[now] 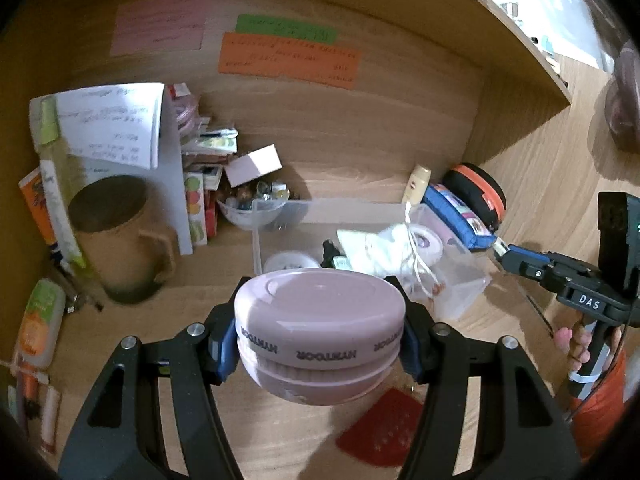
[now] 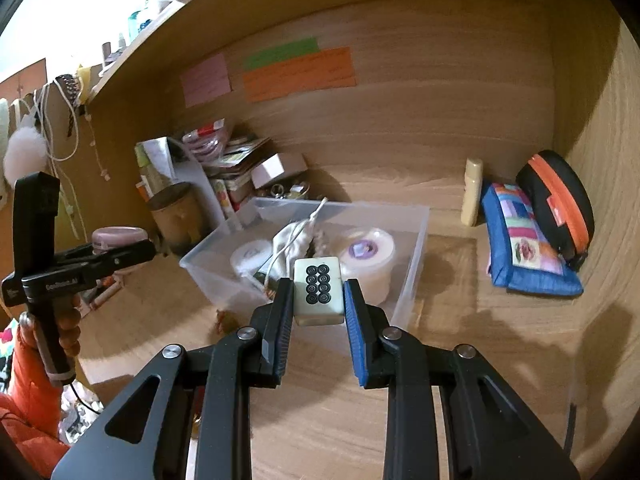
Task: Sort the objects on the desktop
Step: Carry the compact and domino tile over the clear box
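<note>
Holding both loads short of the bin, my left gripper clamps the pink case and my right gripper pinches the tile. That narrow tile could twist free if I tilt.

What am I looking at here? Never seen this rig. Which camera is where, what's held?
No robot: a person holds a two-finger hand tool in each hand, each with a fisheye camera looking along its fingers. The left view shows the left tool shut on a round pink case. The right view shows the right tool shut on a mahjong tile. On the wooden desk sits a clear plastic bin with white tubs and a cloth pouch, beside a blue patchwork pouch and a brown mug.
</note>
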